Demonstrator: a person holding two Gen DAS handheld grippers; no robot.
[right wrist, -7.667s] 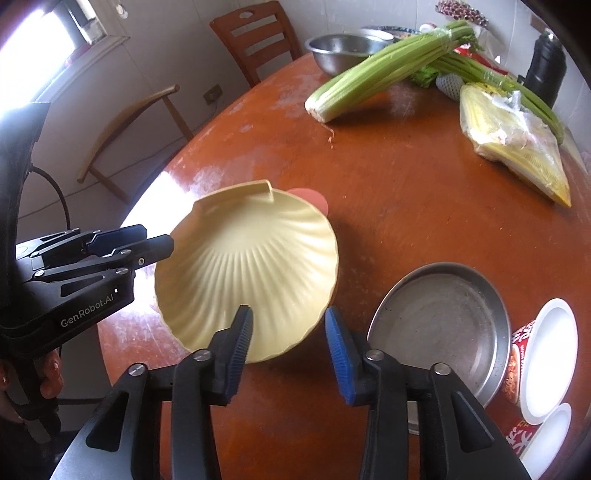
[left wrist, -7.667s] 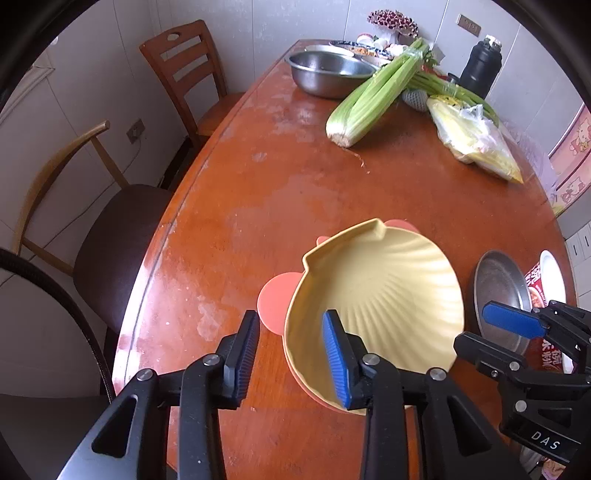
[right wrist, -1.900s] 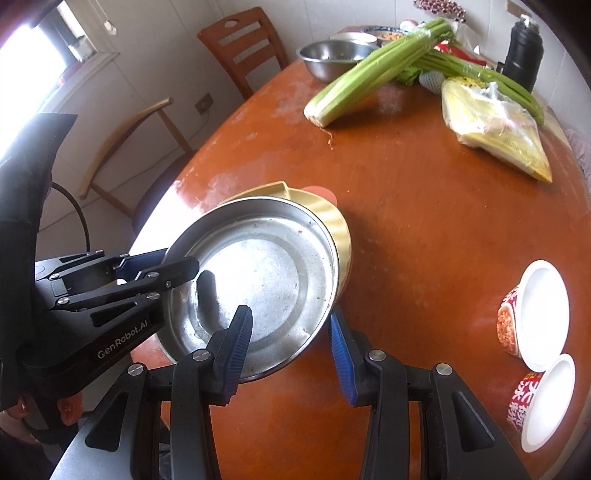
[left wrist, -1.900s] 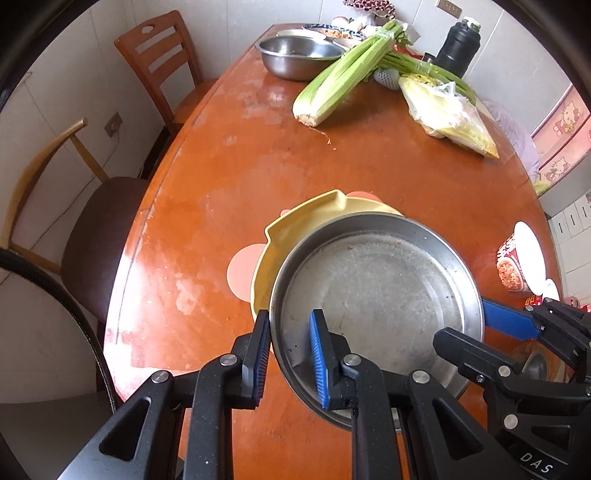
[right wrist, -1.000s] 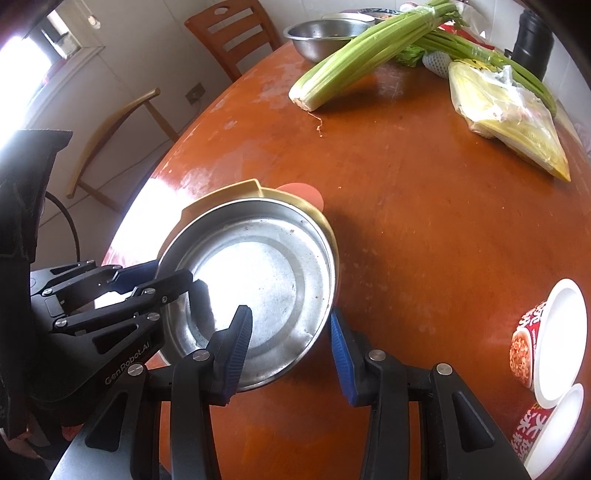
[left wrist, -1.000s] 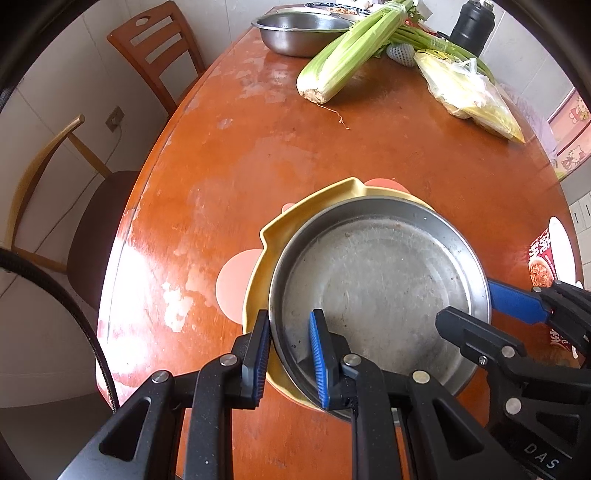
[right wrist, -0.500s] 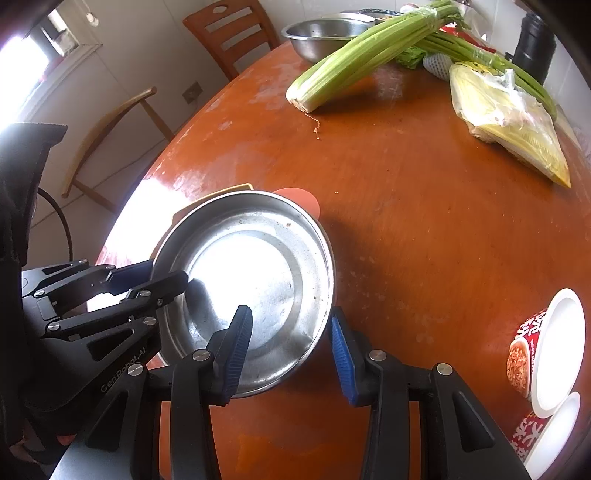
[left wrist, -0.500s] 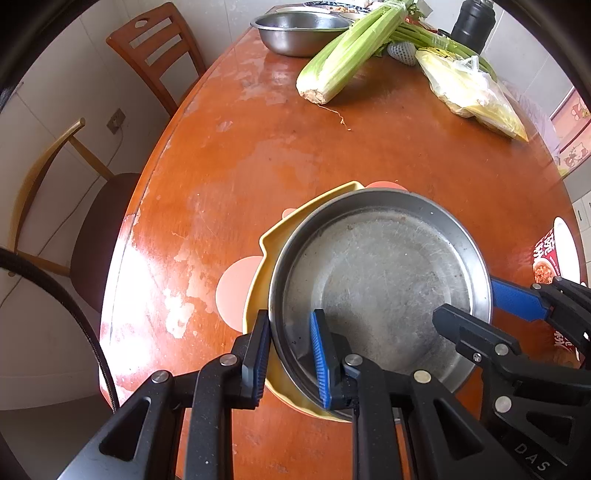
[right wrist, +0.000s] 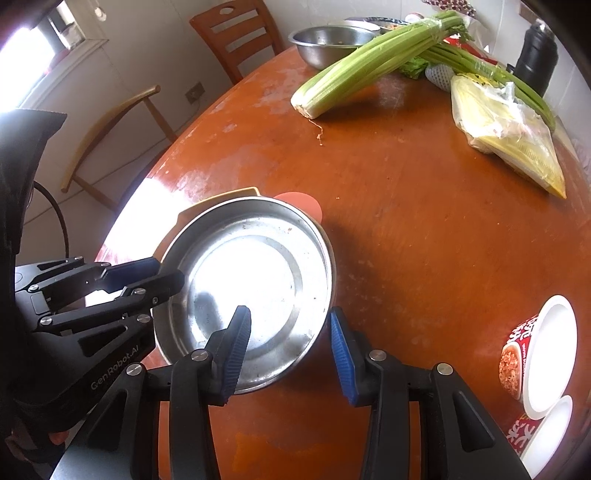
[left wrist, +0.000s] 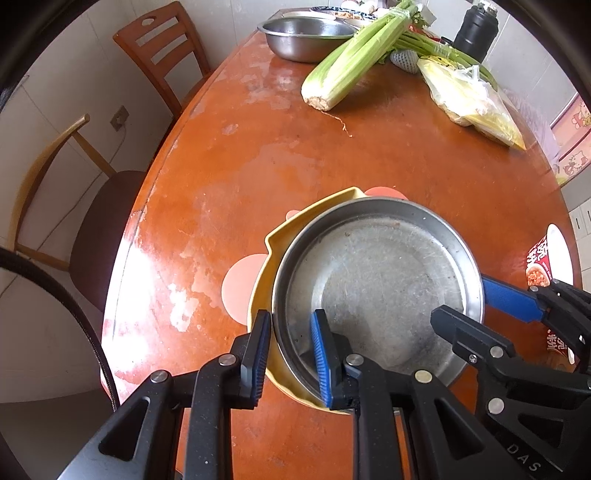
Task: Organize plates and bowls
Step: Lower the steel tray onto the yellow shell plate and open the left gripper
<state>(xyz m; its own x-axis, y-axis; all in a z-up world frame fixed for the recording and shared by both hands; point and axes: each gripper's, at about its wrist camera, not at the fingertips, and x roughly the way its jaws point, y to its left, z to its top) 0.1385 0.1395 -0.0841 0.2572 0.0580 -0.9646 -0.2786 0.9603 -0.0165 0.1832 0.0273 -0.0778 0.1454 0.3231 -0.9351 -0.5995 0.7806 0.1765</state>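
A round steel plate (left wrist: 376,291) lies in a yellow shell-shaped plate (left wrist: 266,258), which rests on a pink plate (left wrist: 240,286). My left gripper (left wrist: 288,354) straddles the steel plate's near rim, jaws slightly parted. In the right wrist view the steel plate (right wrist: 251,284) hides most of the yellow plate (right wrist: 221,197). My right gripper (right wrist: 288,347) is open, with the steel plate's near right rim between its fingers. Two red-and-white bowls (right wrist: 539,350) lie on their sides at the right.
Celery (left wrist: 354,59), a steel bowl (left wrist: 303,33), a bag of yellow food (left wrist: 472,103) and a black flask (left wrist: 476,33) sit at the table's far end. Two chairs (left wrist: 162,62) stand along the left edge.
The steel plate has come down onto the yellow plate. My left gripper's jaws have parted a little around its rim. My right gripper stays open at the plate's other side.
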